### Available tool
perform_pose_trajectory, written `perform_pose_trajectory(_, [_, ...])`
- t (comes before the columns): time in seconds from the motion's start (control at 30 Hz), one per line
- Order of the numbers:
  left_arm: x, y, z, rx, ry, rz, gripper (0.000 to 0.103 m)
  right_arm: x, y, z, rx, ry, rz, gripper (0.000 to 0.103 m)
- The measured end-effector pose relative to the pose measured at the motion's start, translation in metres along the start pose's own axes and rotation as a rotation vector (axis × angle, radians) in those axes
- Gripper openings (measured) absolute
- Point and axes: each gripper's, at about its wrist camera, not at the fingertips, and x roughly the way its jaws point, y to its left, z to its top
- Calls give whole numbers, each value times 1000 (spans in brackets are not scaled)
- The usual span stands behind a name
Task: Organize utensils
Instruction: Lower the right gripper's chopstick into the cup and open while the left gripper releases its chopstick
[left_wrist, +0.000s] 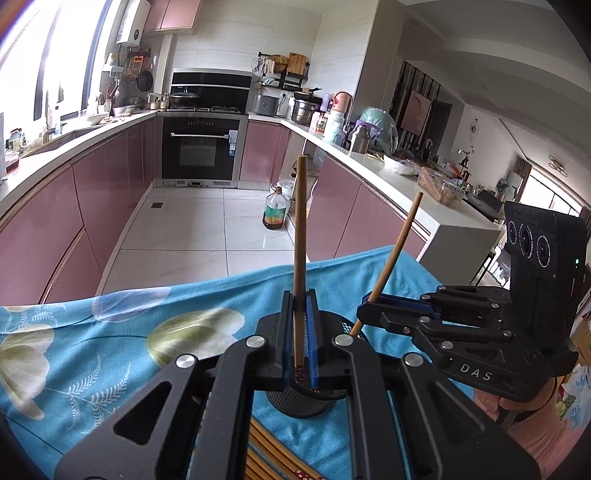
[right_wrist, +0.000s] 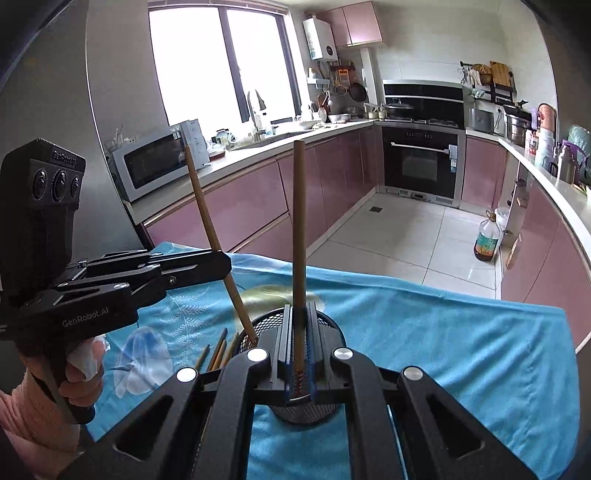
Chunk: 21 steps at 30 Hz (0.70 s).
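My left gripper (left_wrist: 300, 295) is shut on a wooden chopstick (left_wrist: 300, 221) that stands upright, its patterned lower end over a black mesh cup (left_wrist: 295, 404). My right gripper (right_wrist: 299, 308) is shut on a second chopstick (right_wrist: 299, 221), also upright above the mesh cup (right_wrist: 334, 326). In the right wrist view the left gripper (right_wrist: 225, 263) comes in from the left; its chopstick (right_wrist: 207, 218) leans, and its lower tip reaches inside the cup's rim. In the left wrist view the right gripper (left_wrist: 364, 308) sits to the right with its chopstick (left_wrist: 397, 254) tilted.
The cup stands on a table under a blue floral cloth (right_wrist: 443, 332). Several loose chopsticks (right_wrist: 218, 349) lie on the cloth left of the cup. Beyond the table's far edge are a tiled floor, an oil bottle (right_wrist: 487, 240), pink cabinets and a microwave (right_wrist: 151, 166).
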Motion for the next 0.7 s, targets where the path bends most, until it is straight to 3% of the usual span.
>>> perform_pose_trajectory(0.37, [35,14,-4,-23,50,29,8,21,-12,1,47,22,-31,8])
perform_pose_trajectory(0.43, [35,16,-5,-38,49,26,19,21,-12,-1,48,12,-35,15])
perform_pose_trajectory(0.7, [19,27,-24,-62,17,56,31,11,-10,-5,43,-26,-37,22])
